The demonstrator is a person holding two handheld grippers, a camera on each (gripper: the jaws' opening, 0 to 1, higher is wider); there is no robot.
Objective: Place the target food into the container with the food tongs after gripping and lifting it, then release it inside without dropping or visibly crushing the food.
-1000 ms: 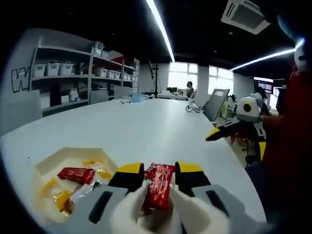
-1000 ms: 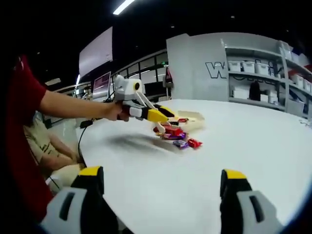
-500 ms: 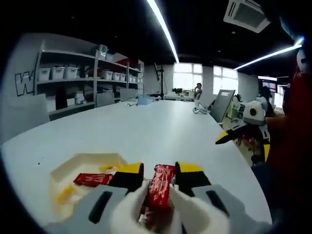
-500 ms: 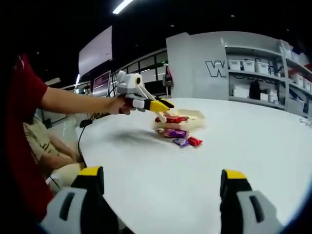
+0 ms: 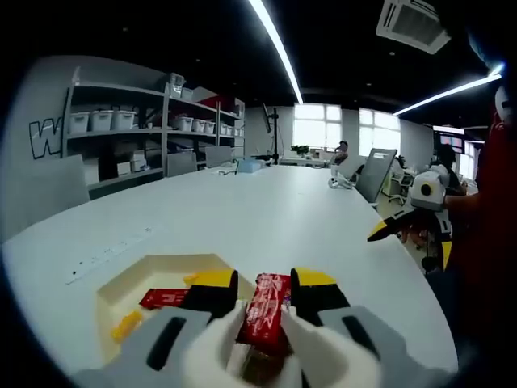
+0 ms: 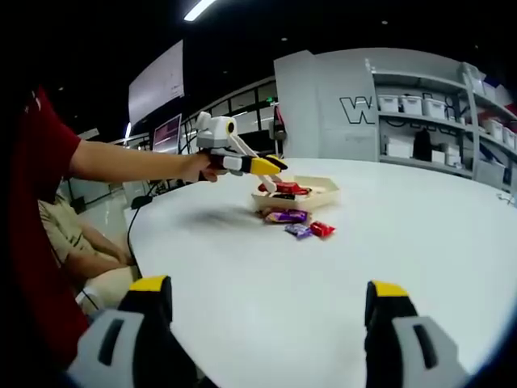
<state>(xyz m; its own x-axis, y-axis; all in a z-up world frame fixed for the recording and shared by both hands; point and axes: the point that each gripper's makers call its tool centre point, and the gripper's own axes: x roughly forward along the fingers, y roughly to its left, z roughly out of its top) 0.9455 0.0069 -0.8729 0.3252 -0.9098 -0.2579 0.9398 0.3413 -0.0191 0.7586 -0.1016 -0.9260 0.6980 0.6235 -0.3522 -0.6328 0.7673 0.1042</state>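
Left gripper view, low in the frame: the tray is a cream box with low walls, sitting on the white surface. Inside it lie a red wrapped snack and some yellow bits near the lower left. What the yellow bits are is hard to tell.

At the bottom middle of that view, the left gripper has its fingers clamped on white tongs. The tongs pinch a red bar, which stands up on end between the yellow finger tips. The bar is held up in the air, just to the right of the tray's near edge. At the right of the frame the right gripper hangs off the edge of the surface, held out by a person in red.

Right gripper view shows the same tray in the middle of the frame, far across the surface. The left gripper hangs over the tray, and the tongs point down into it. A bare arm reaches in from the left and holds that gripper out flat. Just in front of the tray lie three loose snacks: a purple one, a small dark one and a red one.

At the bottom of this view the right gripper has its fingers wide apart, with nothing between them, held above the near part of the surface.
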